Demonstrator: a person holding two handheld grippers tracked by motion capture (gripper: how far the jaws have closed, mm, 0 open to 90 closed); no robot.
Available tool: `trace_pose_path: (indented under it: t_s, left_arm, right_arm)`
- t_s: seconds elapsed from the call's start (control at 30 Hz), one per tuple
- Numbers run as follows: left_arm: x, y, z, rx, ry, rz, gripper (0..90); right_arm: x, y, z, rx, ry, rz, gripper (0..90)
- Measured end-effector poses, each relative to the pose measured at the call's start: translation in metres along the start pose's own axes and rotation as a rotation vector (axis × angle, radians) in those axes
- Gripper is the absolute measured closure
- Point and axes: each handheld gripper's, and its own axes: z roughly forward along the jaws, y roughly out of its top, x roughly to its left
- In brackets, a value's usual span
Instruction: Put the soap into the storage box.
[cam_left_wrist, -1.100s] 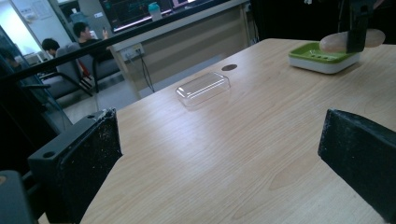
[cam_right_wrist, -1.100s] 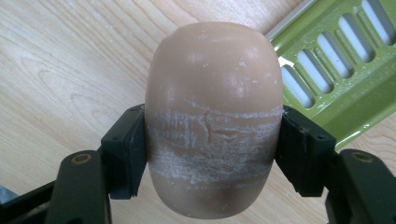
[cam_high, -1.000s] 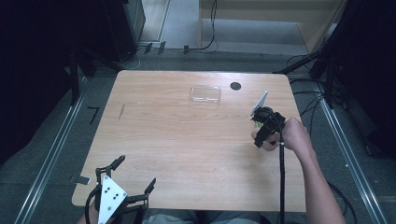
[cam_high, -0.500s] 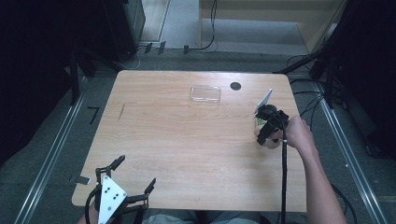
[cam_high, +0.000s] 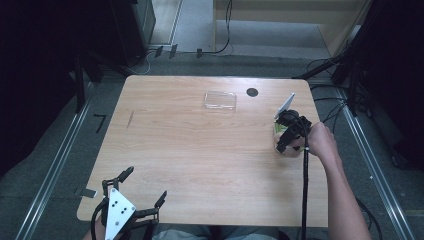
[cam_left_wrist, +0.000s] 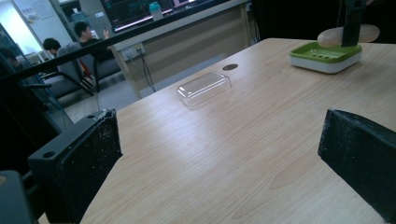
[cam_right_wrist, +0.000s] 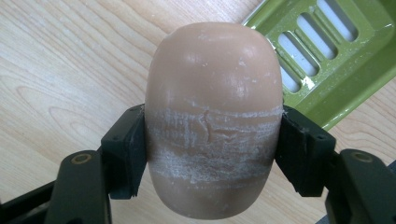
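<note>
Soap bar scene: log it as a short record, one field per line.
held item: soap bar, tan, oval
holder: right gripper, jaws clamped on the bar's two sides
position: above the soap dish, green with a white base
lid: clear lid lying apart on the table
other hand: left gripper, open, nothing between its jaws

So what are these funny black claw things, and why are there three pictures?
A person sits at a wooden table and holds a grabbing tool in each hand. One picture is taken from above. The other two come from small cameras riding on the tools, looking out between their black jaws.

The right gripper is squeezing a tan bar of soap, just above and beside a green soap dish. The left gripper waits at the near edge with its jaws apart, holding nothing.

Farther back lies a clear plastic lid, next to a small dark round hole in the tabletop.
</note>
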Motion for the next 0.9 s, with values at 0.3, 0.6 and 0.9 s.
trace_pose_path:
  t_s: [0.3,0.6,0.9]
  left_arm:
    - [0.0,0.0,0.0,0.003,0.002,0.0,0.0]
    - [0.001,0.0,0.0,0.006,0.003,-0.001,0.0]
    - [0.001,0.0,0.0,0.009,0.003,-0.003,0.0]
  right_arm:
    - [-0.006,0.003,0.002,-0.02,0.001,0.019,34.0]
    - [-0.011,0.004,0.002,-0.045,-0.005,0.055,34.0]
    - [-0.023,0.003,0.005,-0.067,-0.011,0.112,34.0]
